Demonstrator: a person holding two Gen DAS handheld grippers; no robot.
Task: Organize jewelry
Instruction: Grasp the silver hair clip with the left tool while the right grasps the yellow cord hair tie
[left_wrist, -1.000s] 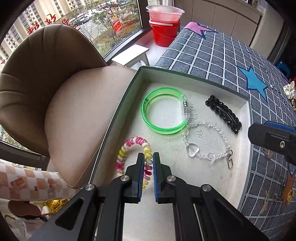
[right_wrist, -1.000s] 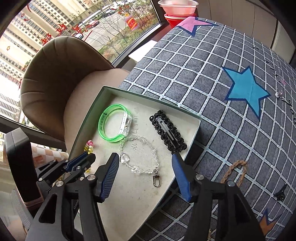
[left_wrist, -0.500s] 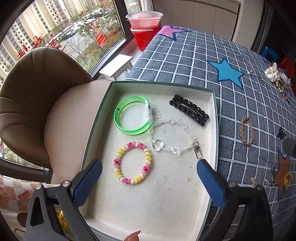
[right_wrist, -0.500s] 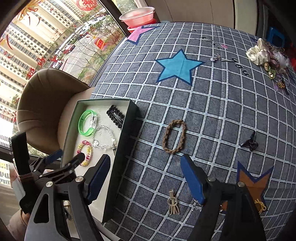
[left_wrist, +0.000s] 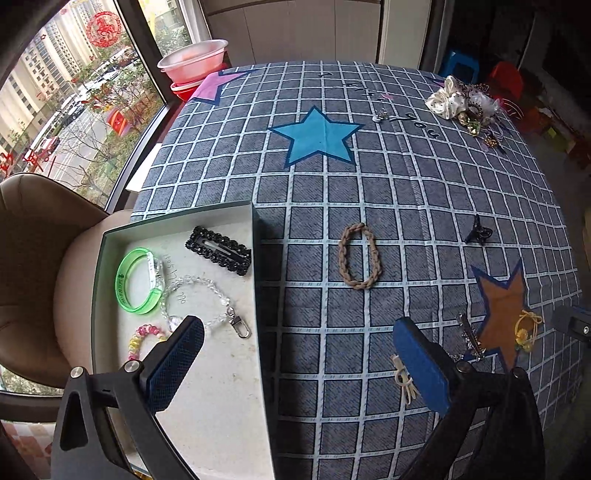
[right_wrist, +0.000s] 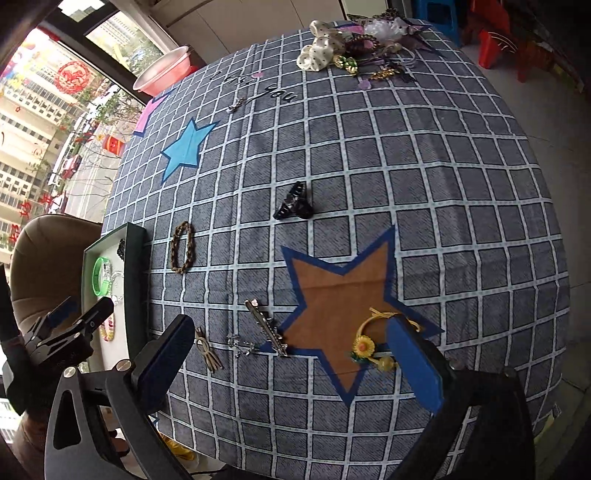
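A green-walled tray (left_wrist: 177, 218) at the table's left edge holds a green bangle (left_wrist: 138, 280), a black hair clip (left_wrist: 218, 250), a crystal bracelet (left_wrist: 199, 295) and a pink-yellow bead bracelet (left_wrist: 142, 338). My left gripper (left_wrist: 297, 332) hangs open and empty, straddling the tray's right wall. A brown braided band (left_wrist: 359, 256) lies on the cloth beyond it. My right gripper (right_wrist: 291, 328) hovers over the orange star, its jaws opening with nothing held. Below it lie a silver clip (right_wrist: 266, 328) and a yellow sunflower tie (right_wrist: 369, 343).
Loose on the checked cloth are a black claw clip (right_wrist: 295, 206), a beige tie (right_wrist: 208, 350) and a small crystal piece (right_wrist: 240, 345). A heap of scrunchies and trinkets (right_wrist: 354, 44) sits at the far edge. A brown chair (left_wrist: 33, 258) stands left of the tray.
The left gripper opened wide, left the bead bracelet in the tray and drew back to the right. The right gripper swung from the tray out over the cloth and opened wider.
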